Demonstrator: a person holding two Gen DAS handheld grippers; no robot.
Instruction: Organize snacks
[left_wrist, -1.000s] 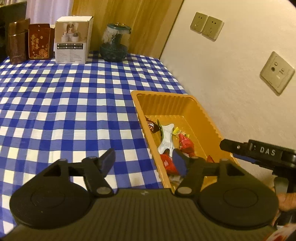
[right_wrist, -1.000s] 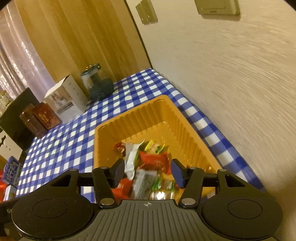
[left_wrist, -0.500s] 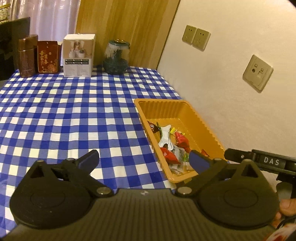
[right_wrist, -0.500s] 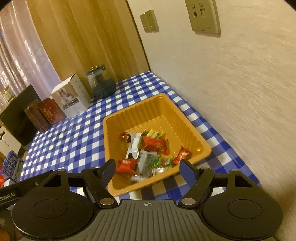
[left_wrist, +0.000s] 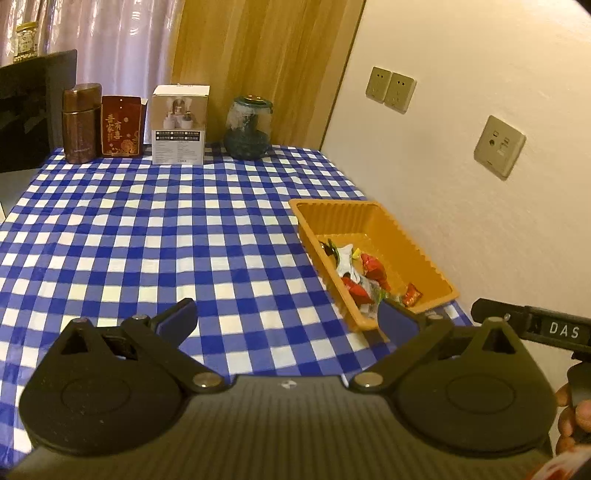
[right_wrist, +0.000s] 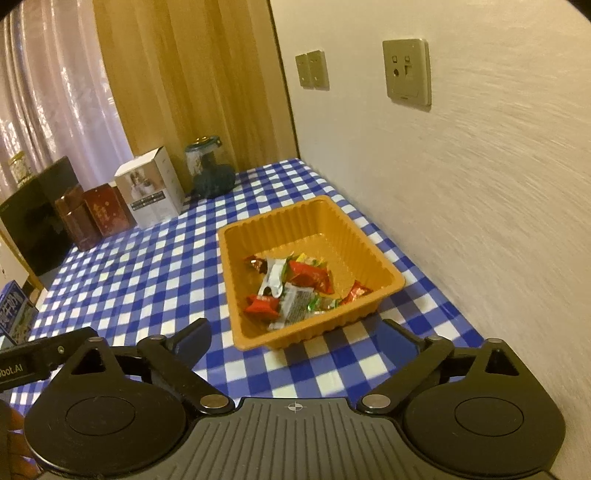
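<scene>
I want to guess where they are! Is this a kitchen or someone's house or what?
Probably a room in someone's home, maybe a dining corner. A table with a blue checked cloth stands against a wall with sockets, curtains hang behind, and an orange tray holds wrapped snacks.

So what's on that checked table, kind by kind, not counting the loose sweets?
Orange tray: 1
Glass jar: 1
White box: 1
Red box: 1
Brown tin: 1
Total: 5. The wrapped snacks all lie in the tray, overlapping too much for a sure count.
</scene>
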